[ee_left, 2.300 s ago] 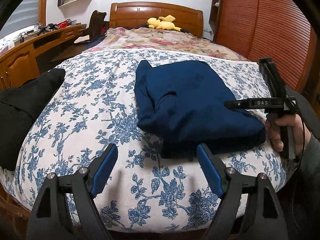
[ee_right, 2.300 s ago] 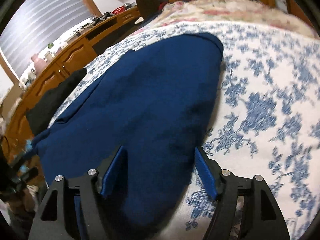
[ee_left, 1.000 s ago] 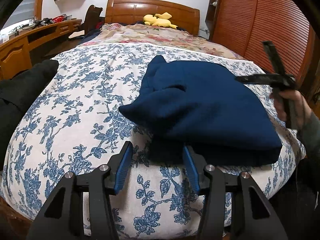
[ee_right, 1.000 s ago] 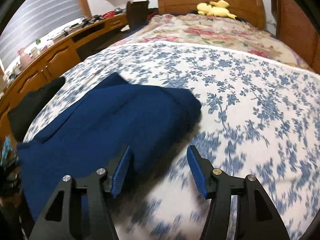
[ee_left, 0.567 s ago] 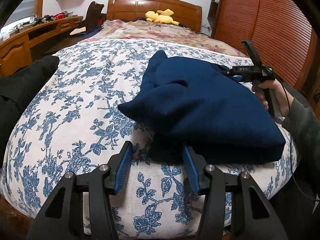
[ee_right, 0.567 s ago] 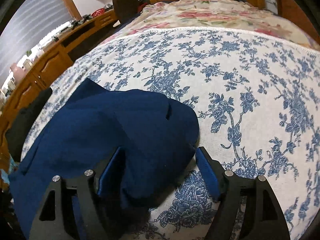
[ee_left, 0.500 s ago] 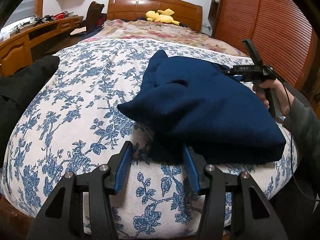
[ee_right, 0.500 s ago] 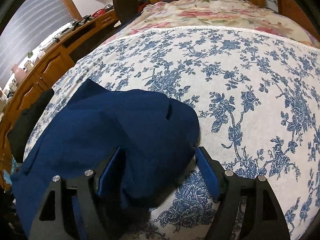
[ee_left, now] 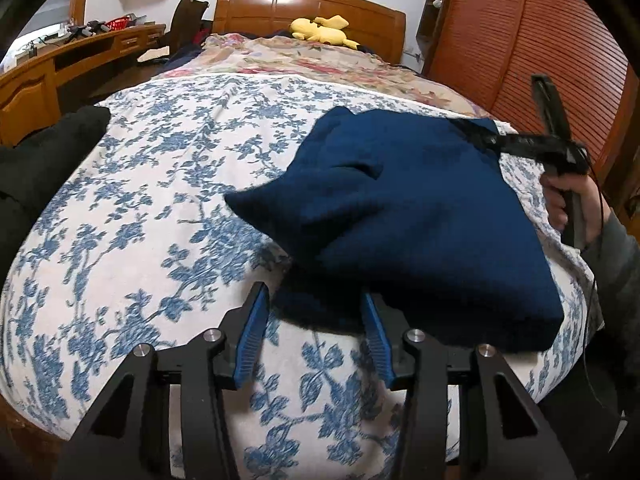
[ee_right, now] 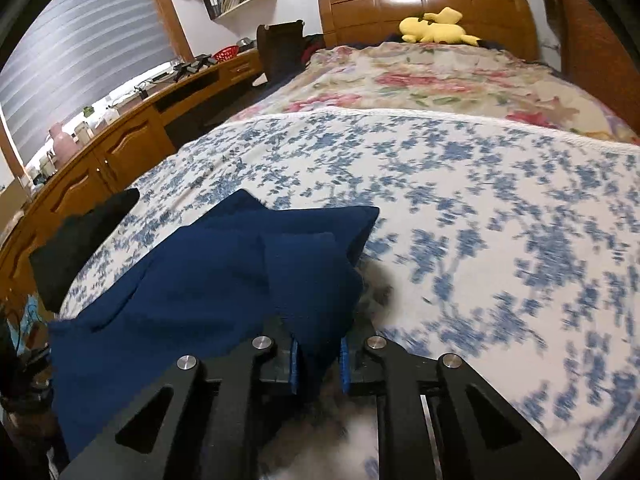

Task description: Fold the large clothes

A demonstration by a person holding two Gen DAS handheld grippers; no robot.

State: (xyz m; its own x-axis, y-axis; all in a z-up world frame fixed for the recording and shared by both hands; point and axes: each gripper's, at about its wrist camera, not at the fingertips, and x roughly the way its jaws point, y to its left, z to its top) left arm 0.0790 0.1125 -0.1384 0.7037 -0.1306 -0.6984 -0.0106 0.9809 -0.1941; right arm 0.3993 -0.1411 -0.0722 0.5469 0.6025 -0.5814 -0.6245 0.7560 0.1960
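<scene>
Now clamped tight by the right gripper on the far corner of the thick navy-blue folded garment on the blue-flowered white bedspread, ready to lift and fold over, near edge waiting unpinched between the half-open left gripper.

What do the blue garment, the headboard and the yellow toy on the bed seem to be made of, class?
Blue garment: thick, matt knit or fleece, judging by its soft bulky folds.
Headboard: wood with a glossy orange-brown varnish; panels and sheen show.
Yellow toy: plush fabric, probably stuffed; rounded, limp shape.
</scene>
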